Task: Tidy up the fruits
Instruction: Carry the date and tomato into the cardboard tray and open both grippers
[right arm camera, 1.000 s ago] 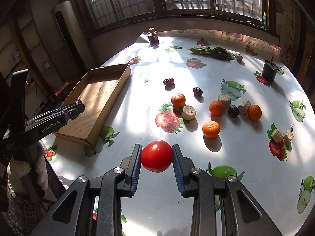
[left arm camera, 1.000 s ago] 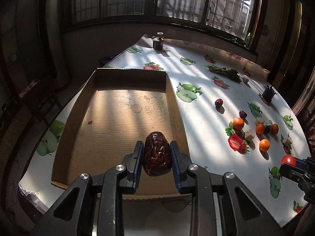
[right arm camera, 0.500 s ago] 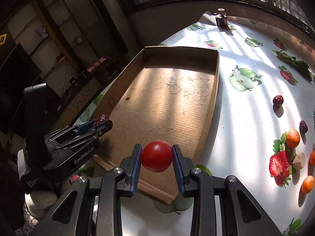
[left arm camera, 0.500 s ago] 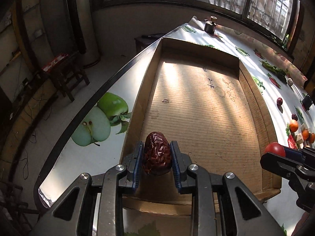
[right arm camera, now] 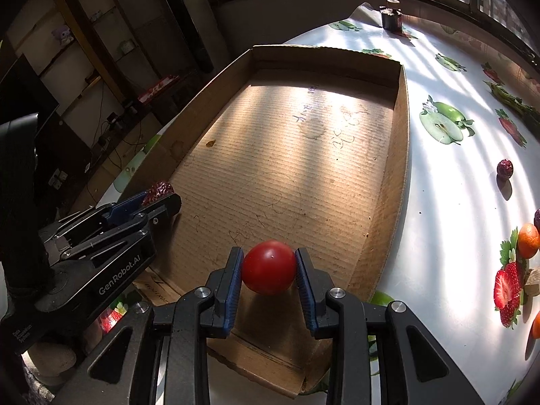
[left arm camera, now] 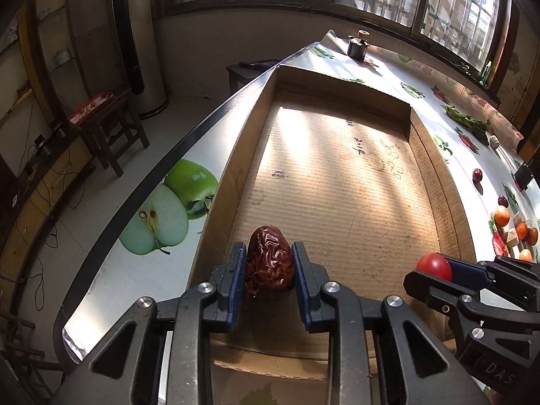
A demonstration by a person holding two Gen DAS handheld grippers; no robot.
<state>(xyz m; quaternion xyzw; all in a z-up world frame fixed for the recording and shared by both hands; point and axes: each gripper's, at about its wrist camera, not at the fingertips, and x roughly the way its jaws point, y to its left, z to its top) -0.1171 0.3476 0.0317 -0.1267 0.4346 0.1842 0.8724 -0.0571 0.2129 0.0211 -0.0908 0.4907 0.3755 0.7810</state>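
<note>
My left gripper [left arm camera: 269, 263] is shut on a wrinkled dark red date [left arm camera: 269, 266], held over the near left corner of a shallow cardboard box [left arm camera: 337, 182]. It also shows in the right wrist view [right arm camera: 162, 199], with the date [right arm camera: 158, 191] between its pads. My right gripper [right arm camera: 269, 271] is shut on a red tomato [right arm camera: 269, 271], held over the near end of the box [right arm camera: 283, 168]. From the left wrist view the right gripper [left arm camera: 438, 271] with the tomato [left arm camera: 433, 266] is at the box's near right corner.
The box lies on a table with a fruit-print cloth [right arm camera: 449, 202]. Loose dates [right arm camera: 504, 168], oranges [right arm camera: 528, 240] and other pieces lie to the right. A dark jar [left arm camera: 357, 45] stands at the far end. The table edge [left arm camera: 162, 168] drops off left of the box.
Both grippers have moved closer to the box, each still holding its fruit. The right gripper with the tomato now hangs over the box's near end.
</note>
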